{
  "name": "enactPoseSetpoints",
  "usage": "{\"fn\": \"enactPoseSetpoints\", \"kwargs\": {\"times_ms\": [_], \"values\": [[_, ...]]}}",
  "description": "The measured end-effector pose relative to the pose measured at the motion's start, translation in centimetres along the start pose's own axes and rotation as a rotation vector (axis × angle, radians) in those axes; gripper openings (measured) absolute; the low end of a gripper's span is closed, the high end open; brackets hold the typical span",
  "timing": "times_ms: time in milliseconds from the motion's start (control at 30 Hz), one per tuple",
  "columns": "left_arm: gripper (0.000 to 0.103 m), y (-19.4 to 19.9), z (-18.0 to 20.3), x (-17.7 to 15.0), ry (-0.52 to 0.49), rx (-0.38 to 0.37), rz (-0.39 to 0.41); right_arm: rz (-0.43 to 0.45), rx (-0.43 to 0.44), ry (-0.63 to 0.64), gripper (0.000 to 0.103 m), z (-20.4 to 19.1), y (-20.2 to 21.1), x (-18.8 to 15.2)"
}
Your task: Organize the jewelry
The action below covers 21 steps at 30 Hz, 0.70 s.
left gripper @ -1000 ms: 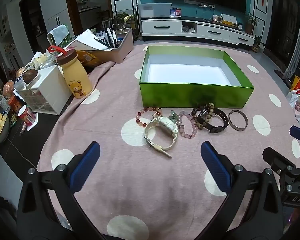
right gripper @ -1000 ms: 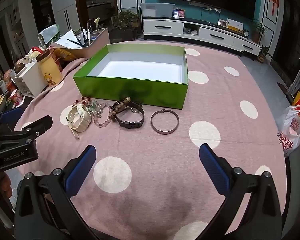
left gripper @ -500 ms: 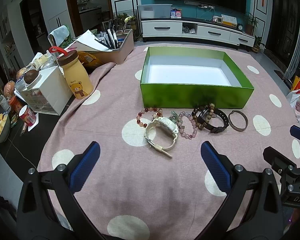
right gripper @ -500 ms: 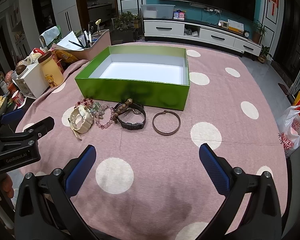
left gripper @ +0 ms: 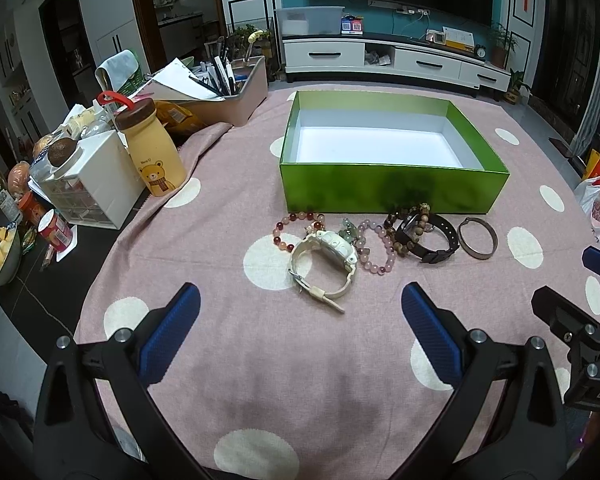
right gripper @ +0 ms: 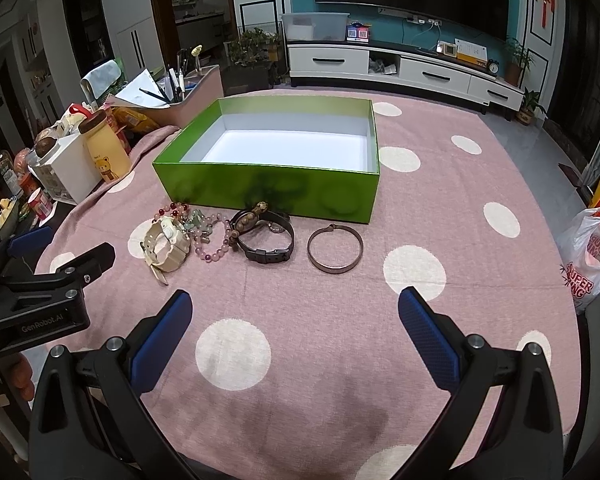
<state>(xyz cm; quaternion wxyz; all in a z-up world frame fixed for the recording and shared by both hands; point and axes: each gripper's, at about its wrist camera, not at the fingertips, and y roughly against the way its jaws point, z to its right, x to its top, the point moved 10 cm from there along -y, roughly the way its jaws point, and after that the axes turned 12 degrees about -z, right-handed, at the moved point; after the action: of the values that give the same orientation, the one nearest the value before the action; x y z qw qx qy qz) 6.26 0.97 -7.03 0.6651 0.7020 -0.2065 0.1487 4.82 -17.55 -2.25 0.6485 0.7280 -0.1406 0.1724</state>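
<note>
Left wrist view: left gripper [left gripper: 300, 304] spread wide, empty, over pink tablecloth [left gripper: 228, 352]. Cream watch [left gripper: 326, 262] just beyond, nothing between; bear bottle [left gripper: 150, 148] far left.

Right wrist view: right gripper [right gripper: 294, 312] wide apart, empty. Metal bangle [right gripper: 335, 250] near green box [right gripper: 268, 190] w/ black watch [right gripper: 266, 238] left.

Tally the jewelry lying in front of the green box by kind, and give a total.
Watches: 2, cream watch, black watch
Beaded bracelets: 3, red, pink, brown wooden
Metal bangle: 1
Total: 6
</note>
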Motion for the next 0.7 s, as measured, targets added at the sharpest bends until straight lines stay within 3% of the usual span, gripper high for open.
{"fn": "enactPoseSetpoints", "kwargs": {"times_ms": [700], "values": [[0.101,-0.24,0.14,-0.22,-0.003,0.002,-0.004,0.007,0.006,0.0,0.102,-0.27,0.36,0.06]]}}
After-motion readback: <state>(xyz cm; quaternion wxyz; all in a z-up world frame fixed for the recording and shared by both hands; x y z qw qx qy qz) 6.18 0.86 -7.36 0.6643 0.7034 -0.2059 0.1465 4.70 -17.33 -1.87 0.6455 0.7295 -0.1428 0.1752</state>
